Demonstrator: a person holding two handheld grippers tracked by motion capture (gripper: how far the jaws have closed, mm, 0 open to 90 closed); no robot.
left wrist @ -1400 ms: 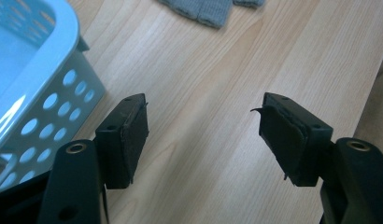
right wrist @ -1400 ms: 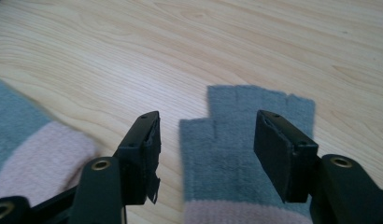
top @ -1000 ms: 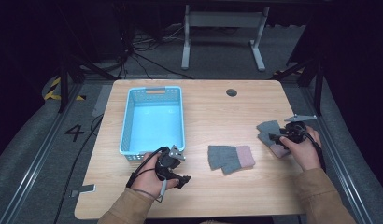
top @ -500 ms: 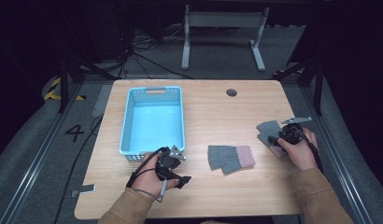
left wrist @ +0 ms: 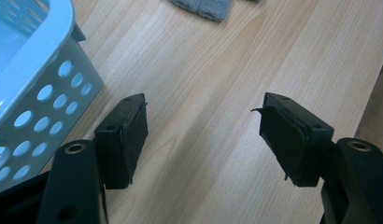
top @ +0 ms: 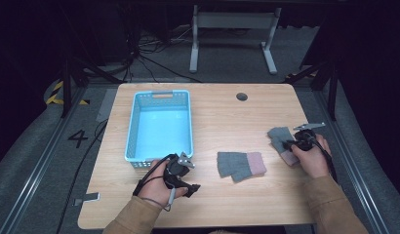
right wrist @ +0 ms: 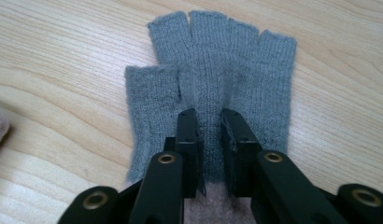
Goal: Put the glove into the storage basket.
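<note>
My right gripper (right wrist: 209,122) just pinched a ridge of the grey glove (right wrist: 213,79); it's ready to lift. Left gripper (left wrist: 203,135) idles, jaws apart, over the desk (top: 222,112) by the basket (top: 134,131).

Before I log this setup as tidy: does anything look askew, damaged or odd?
Nothing stands out. The blue basket sits upright on the table, one grey glove lies flat mid-table, and the right gripper pinches the other glove, which lies flat and intact. The left gripper is open above bare wood.
</note>
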